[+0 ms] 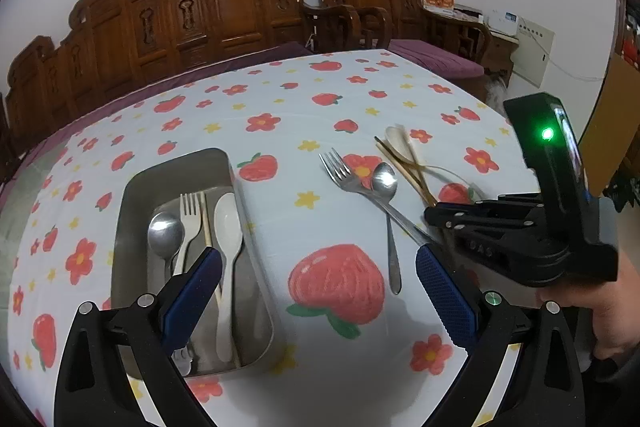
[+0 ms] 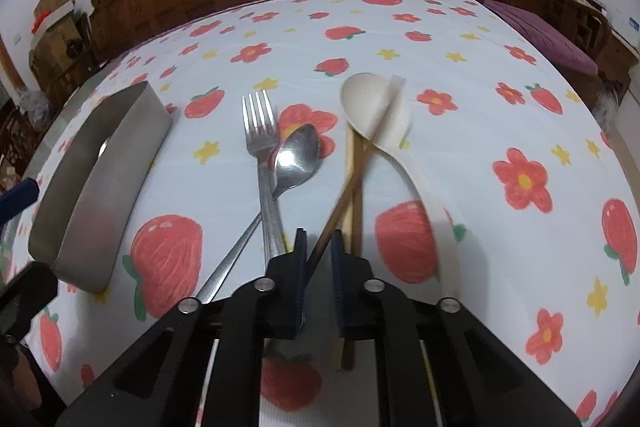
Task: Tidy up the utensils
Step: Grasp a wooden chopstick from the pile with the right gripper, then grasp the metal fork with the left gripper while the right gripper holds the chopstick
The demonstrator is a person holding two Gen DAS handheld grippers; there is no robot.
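A steel tray (image 1: 132,195) at the left holds a metal spoon (image 1: 165,235), a fork (image 1: 191,219), a chopstick (image 1: 206,223) and a white spoon (image 1: 228,227). My left gripper (image 1: 320,287) hangs open, one finger over the tray and the other over the cloth, with nothing between them. On the tablecloth lie a fork (image 2: 260,131) crossed by a metal spoon (image 2: 298,155), a white spoon (image 2: 372,107) and a wooden chopstick (image 2: 352,179). My right gripper (image 2: 319,255) is shut on a second chopstick (image 2: 342,201), which slants up across the white spoon's bowl, blurred.
The table wears a white cloth printed with strawberries and flowers (image 1: 340,287). Carved wooden chairs (image 1: 224,11) line its far edge, and purple cushions (image 1: 436,59) lie behind. A person's hand (image 1: 608,311) holds the right gripper at the right in the left wrist view.
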